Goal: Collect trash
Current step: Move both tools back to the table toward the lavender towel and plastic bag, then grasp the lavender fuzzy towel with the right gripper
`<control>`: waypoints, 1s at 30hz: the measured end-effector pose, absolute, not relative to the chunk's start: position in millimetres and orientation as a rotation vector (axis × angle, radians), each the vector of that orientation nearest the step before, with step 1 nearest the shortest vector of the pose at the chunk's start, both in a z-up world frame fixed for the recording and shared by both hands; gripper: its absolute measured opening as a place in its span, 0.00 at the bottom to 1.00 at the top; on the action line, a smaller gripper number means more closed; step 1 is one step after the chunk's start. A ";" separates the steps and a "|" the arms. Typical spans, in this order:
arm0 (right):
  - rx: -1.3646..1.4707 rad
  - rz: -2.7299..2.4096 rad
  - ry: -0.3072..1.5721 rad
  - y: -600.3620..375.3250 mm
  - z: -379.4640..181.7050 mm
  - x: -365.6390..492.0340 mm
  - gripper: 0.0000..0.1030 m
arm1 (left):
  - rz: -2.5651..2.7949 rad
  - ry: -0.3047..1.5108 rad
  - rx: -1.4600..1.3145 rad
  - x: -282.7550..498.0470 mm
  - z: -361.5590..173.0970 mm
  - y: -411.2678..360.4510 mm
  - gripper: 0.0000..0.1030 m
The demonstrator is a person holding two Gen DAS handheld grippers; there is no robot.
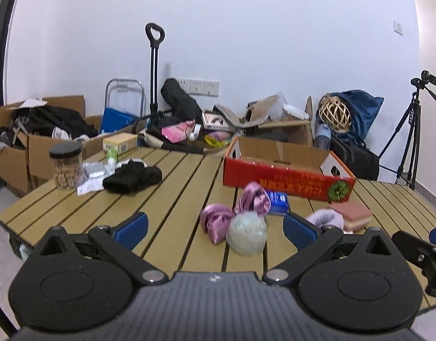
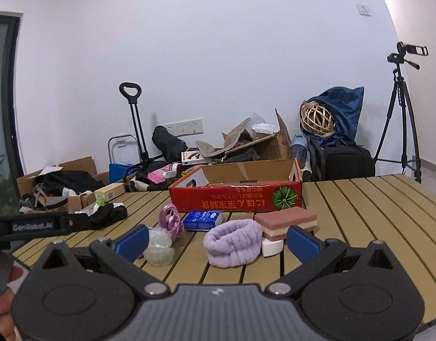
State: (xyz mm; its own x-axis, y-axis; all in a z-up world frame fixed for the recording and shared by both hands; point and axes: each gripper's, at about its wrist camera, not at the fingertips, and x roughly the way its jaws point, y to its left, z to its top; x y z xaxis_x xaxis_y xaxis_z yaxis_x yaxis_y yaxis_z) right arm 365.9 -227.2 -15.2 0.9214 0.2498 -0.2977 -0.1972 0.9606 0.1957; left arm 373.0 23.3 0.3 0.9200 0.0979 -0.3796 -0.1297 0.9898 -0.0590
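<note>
Both grippers, left point(image 1: 215, 228) and right point(image 2: 218, 241), fingers apart, face one plastic ball point(image 1: 246, 236), one red box point(image 1: 286, 179).

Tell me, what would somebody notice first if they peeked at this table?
Probably the long red cardboard box with a green pumpkin picture, standing open across the middle of the slatted wooden table. In front of it lie a fluffy lilac headband, a shiny pink satin scrunchie and a crumpled clear plastic ball.

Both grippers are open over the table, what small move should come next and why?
Probably ease the open left gripper forward around the crumpled plastic ball: it lies nearest, between the fingers, looks like trash, and the red cardboard box stands open behind.
</note>
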 end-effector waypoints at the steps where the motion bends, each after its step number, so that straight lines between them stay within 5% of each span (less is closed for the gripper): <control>1: 0.169 0.230 0.330 -226.5 -16.9 372.5 1.00 | 0.123 0.377 -0.081 376.3 -1.4 22.9 1.00; 23: 0.085 0.119 0.553 -175.6 -91.3 509.8 0.95 | 0.206 0.443 -0.092 429.2 -52.6 59.1 1.00; 25: 0.052 0.098 0.572 -169.5 -94.5 516.8 0.90 | 0.191 0.449 -0.096 429.8 -54.1 59.7 1.00; 30: 0.013 0.120 0.607 -161.7 -98.3 525.9 0.59 | 0.176 0.444 -0.080 429.3 -54.9 55.3 1.00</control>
